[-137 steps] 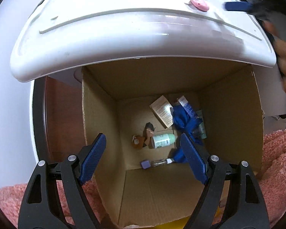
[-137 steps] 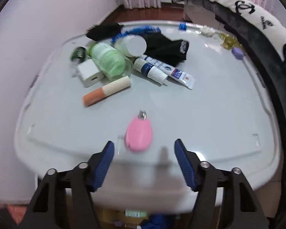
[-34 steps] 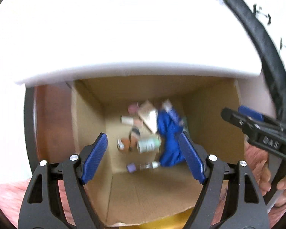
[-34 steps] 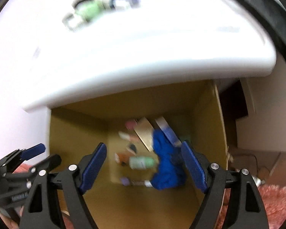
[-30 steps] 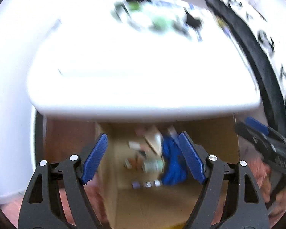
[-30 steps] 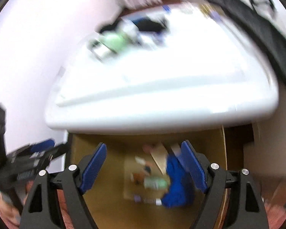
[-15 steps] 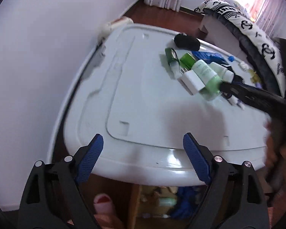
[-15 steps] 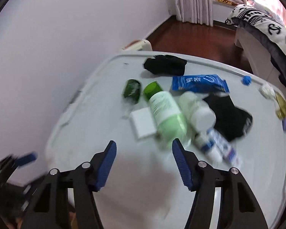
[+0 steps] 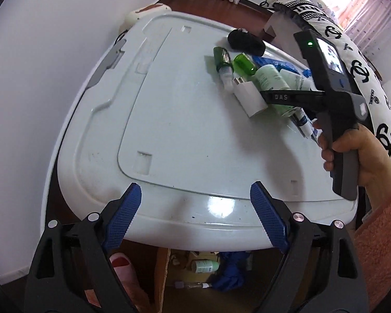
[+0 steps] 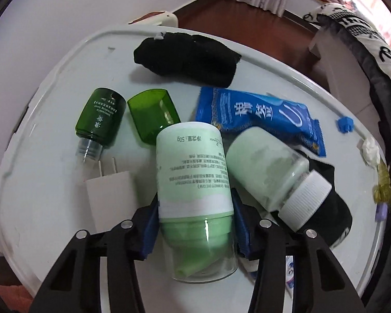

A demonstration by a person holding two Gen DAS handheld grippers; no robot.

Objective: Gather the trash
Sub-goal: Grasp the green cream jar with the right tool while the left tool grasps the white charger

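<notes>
Now | pale green bottle | lying flat, white label, clear cap

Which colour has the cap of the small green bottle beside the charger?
No cap on it; the bottle is dark green, clearest in the right wrist view.

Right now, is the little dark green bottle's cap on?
No, the dark green bottle shows a bare threaded neck, and a green cap lies beside it.

- I read "DAS" on the black plastic finger of the right gripper.
- I read "50g" on the pale green labelled bottle.
- I read "CHANNEL" on the black-and-white patterned blanket.
</notes>
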